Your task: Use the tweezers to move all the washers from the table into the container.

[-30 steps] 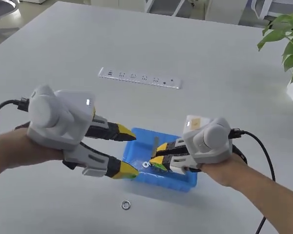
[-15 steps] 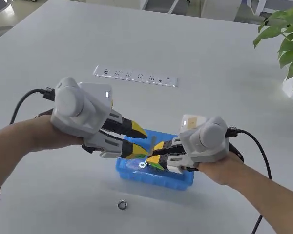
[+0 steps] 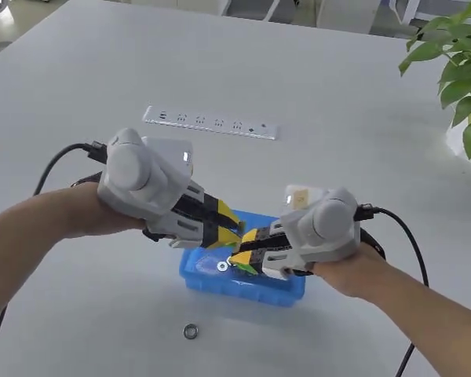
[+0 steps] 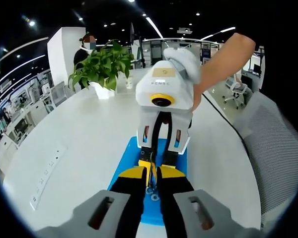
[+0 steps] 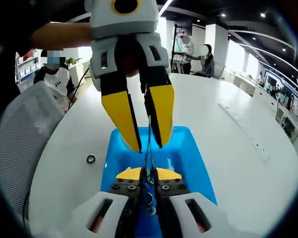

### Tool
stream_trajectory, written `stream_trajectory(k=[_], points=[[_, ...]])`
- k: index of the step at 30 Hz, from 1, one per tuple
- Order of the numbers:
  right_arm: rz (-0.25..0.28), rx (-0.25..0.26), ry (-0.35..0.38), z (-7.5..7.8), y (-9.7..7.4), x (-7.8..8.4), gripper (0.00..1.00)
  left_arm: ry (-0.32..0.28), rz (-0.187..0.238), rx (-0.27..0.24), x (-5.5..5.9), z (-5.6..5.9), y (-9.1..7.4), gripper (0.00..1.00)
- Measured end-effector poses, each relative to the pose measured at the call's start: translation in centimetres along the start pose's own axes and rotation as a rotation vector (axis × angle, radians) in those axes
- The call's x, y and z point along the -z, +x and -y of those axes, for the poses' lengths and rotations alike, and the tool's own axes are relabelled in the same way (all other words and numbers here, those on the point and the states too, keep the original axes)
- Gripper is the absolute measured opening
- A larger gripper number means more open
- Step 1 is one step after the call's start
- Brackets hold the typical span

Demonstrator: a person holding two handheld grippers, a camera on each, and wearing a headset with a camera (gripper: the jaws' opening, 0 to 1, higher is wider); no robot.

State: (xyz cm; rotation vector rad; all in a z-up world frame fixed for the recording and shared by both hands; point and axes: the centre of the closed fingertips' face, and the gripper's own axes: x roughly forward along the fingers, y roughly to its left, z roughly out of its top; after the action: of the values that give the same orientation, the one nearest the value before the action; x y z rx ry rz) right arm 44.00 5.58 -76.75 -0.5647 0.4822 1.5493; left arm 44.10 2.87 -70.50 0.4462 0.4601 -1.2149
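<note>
A blue container [image 3: 220,284] sits on the grey table with a washer [image 3: 222,266] lying in it. A second washer [image 3: 191,331] lies on the table in front of the container and also appears at its side [image 5: 91,158]. My right gripper [image 5: 149,173] is shut on thin metal tweezers [image 5: 149,139], which point forward over the container [image 5: 188,148]. My left gripper [image 3: 234,226] faces it from the other side. Its yellow fingers [image 5: 121,116] have closed onto the tweezers' far end. In the left gripper view its jaws [image 4: 151,173] sit close together around the metal.
A white power strip [image 3: 210,123] lies farther back on the table. A potted plant [image 3: 455,71] stands at the far right edge. Cables trail from both grippers. A mesh chair [image 5: 20,148] and people stand beyond the table.
My left gripper has moved right, over the container, and its jaws have gone from wide open to closed on the tweezers. The right gripper has stayed put.
</note>
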Motion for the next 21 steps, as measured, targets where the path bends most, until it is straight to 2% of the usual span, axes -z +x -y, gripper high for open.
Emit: stream_trajectory(k=[4,11,17,21], points=[[-0.004,-0.005,-0.010,-0.1,0.0,-0.1,0.09,0.018,0.002,0.021,-0.2,0.2,0.3,0.08],[-0.014,-0.004,-0.018,-0.1,-0.1,0.1,0.11,0.033,0.004,0.038,-0.3,0.4,0.5,0.07],[-0.014,0.005,-0.009,-0.1,-0.3,-0.1,0.14,0.033,0.001,0.042,-0.3,0.5,0.4,0.07],[-0.010,0.025,0.022,0.2,-1.0,-0.3,0.18,0.028,0.003,0.038,-0.2,0.4,0.3,0.07]])
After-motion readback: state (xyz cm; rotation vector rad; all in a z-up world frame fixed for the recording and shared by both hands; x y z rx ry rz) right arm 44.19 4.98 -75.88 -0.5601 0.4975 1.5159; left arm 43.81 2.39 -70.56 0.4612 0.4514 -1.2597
